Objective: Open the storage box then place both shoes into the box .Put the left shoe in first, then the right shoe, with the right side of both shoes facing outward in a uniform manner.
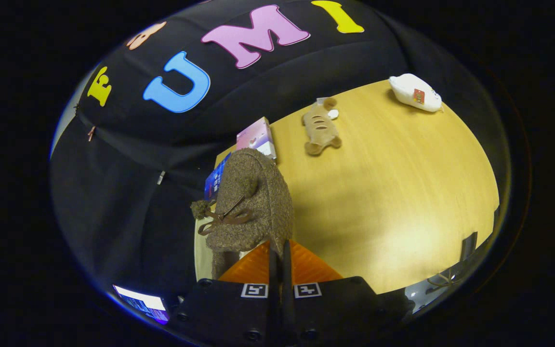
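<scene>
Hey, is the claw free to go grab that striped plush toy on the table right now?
Probably not yet. The claw is shut on the fuzzy brown shoe it holds up, so it would have to let that go first. Otherwise the wooden table looks open up to the striped plush toy.

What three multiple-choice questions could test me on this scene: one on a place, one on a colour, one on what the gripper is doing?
1. Where does the tan plush toy lie?
A. on the wooden table
B. inside a box
C. between the fingers

2. What colour is the fuzzy shoe?
A. white
B. brown
C. red

3. How do the fingers of the gripper stand?
A. spread wide
B. pressed close on the shoe's edge
C. holding the toy

Answers:
1 A: the toy rests on the tabletop beyond the shoe.
2 B: its fuzzy upper and bow are brown.
3 B: both fingers nearly meet, pinching the shoe.
</scene>
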